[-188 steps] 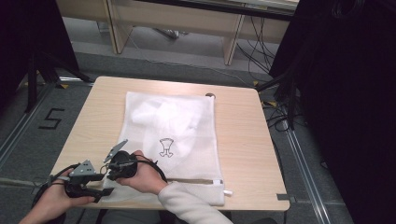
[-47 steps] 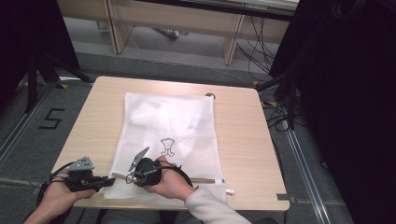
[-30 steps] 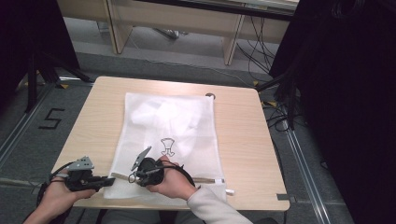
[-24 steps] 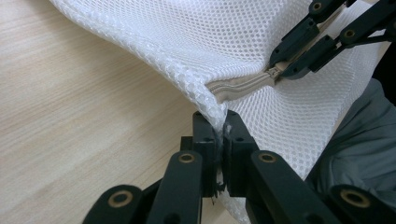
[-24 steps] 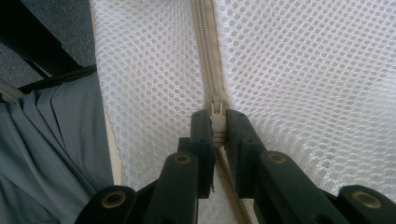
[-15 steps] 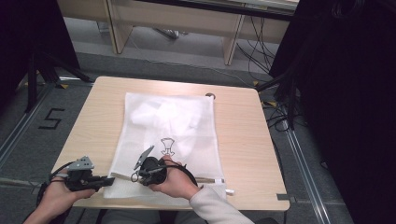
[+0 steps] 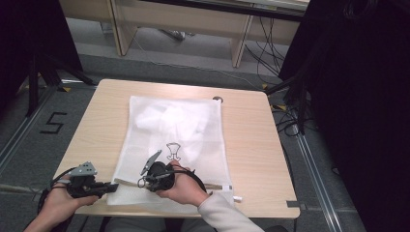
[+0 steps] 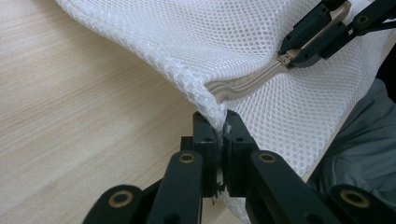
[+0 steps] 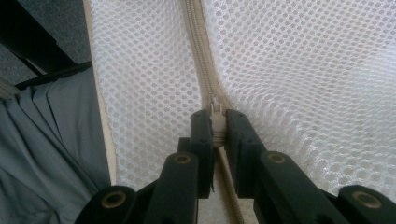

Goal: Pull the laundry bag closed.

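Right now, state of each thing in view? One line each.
mesh laundry bag: flat on the table, near corner lifted
zipper: closed ahead of the slider
zipper slider: pinched by right gripper
left gripper: shut on bag corner
right gripper: shut on slider
table: bears the bag

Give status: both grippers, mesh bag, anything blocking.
Left gripper shut on corner of white mesh laundry bag. Right gripper shut on beige zipper pull. Bag flat on wooden table. No obstruction visible.
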A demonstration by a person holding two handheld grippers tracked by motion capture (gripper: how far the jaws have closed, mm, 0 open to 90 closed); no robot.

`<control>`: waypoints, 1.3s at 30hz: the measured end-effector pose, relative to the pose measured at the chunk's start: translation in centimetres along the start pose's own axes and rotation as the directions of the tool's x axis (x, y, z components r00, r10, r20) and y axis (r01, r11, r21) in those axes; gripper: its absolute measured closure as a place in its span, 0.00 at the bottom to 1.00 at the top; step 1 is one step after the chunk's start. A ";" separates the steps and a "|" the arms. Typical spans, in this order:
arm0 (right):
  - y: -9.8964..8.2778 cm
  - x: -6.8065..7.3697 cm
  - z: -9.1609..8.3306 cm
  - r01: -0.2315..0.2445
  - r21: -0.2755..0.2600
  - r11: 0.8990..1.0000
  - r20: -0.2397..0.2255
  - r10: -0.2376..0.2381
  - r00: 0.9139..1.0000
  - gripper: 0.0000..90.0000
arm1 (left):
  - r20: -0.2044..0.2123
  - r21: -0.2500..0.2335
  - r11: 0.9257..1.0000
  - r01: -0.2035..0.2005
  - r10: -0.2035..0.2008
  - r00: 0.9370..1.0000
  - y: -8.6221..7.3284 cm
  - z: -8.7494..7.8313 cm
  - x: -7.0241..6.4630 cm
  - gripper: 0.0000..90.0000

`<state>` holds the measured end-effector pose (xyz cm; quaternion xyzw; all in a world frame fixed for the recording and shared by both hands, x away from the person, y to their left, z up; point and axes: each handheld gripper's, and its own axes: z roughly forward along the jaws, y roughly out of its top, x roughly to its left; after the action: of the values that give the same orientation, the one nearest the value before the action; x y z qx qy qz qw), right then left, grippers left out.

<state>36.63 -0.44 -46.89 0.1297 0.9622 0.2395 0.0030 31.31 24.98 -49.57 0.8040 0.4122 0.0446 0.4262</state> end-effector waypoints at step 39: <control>-0.5 -0.1 -0.7 -0.040 0.030 0.999 0.013 0.039 0.999 0.92 | -0.007 -0.002 1.000 0.005 -0.005 1.000 0.0 -0.1 0.1 0.95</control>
<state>36.58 -1.25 -46.47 0.1502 0.9629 0.2241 0.0022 31.34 25.10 -49.59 0.8023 0.4156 0.0467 0.4259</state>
